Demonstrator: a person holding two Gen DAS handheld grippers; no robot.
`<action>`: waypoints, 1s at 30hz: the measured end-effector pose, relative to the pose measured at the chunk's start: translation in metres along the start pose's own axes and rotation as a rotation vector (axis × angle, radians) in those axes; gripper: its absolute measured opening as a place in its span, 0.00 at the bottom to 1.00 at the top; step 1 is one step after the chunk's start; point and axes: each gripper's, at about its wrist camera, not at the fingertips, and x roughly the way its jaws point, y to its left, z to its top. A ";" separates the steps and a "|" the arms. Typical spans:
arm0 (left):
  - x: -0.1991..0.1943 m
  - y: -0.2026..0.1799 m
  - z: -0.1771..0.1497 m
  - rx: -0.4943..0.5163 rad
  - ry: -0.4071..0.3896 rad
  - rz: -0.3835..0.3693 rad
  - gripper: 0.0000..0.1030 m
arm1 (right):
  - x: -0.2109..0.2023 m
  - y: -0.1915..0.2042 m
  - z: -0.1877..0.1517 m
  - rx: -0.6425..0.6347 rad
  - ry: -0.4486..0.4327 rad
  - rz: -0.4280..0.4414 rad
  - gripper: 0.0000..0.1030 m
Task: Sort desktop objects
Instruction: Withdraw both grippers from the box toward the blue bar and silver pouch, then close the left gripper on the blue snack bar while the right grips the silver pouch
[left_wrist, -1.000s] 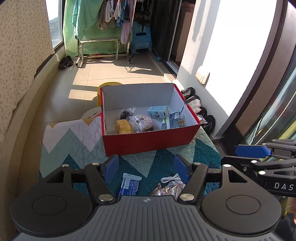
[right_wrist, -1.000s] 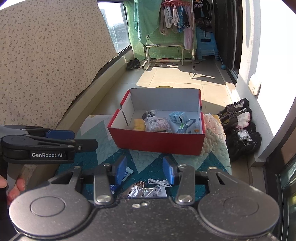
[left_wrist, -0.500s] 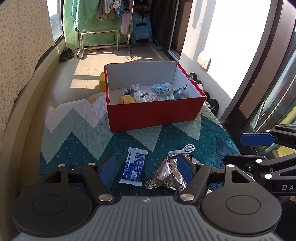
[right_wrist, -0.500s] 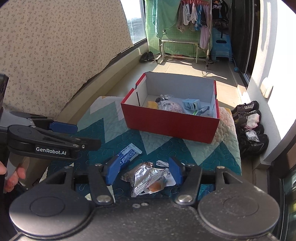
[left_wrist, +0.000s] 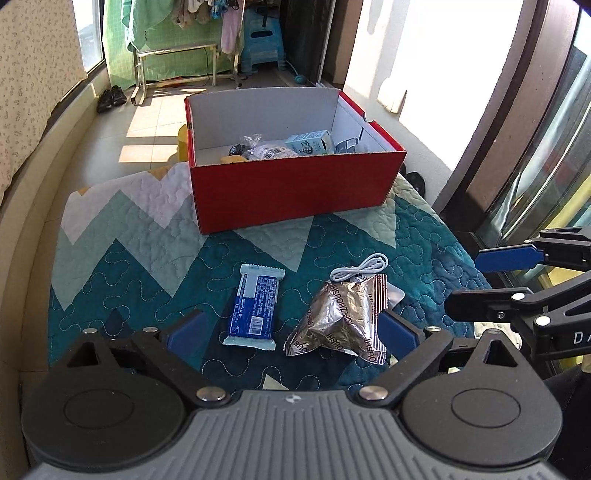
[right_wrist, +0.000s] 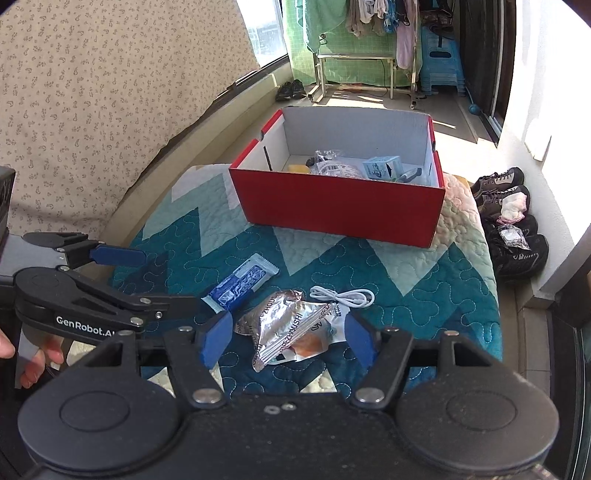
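The red shoebox (left_wrist: 295, 192) stands at the far end of the quilted zigzag blanket (left_wrist: 129, 258) and serves as the landmark. Left of the box, past the blanket's edge, runs a low curved ledge (left_wrist: 33, 206) under a patterned curtain (right_wrist: 92, 92). Inside the box lie a yellow item (left_wrist: 232, 158), a clear plastic bag (left_wrist: 266, 150) and a small blue-green carton (left_wrist: 310, 143), all against its near wall.

In front of the box, on the dark teal part of the blanket, three things lie loose. On the left is a blue and white snack bar wrapper (left_wrist: 255, 306), lying lengthwise toward the box. To its right is a crumpled silver foil packet (left_wrist: 340, 321), and touching the packet's far edge is a coiled white cable (left_wrist: 360, 267), between the packet and the box.

The left gripper (left_wrist: 291, 332) hangs low over the blanket, its jaws having just been opening and now standing wide apart; the snack bar wrapper and most of the foil packet show between the blue pads, none of them pressed. The right gripper (right_wrist: 288, 339) has likewise just been opening to a middling spread, with the foil packet framed between its pads but not gripped. Each gripper appears at the edge of the other's view.

Right of the box, off the blanket, several shoes (right_wrist: 506, 206) sit on the floor by a white wall (right_wrist: 546, 110). Beyond the box stand a clothes rack (right_wrist: 369, 37) and blue stools (right_wrist: 439, 62).
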 end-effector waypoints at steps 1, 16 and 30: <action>0.004 0.002 0.000 -0.002 0.005 0.003 0.96 | 0.003 -0.001 -0.001 0.013 0.005 0.001 0.65; 0.064 0.028 -0.003 0.062 0.072 -0.010 0.96 | 0.047 -0.007 -0.004 0.105 0.066 0.014 0.65; 0.097 0.039 -0.007 0.076 0.071 -0.012 0.96 | 0.081 -0.025 -0.002 0.291 0.131 0.016 0.65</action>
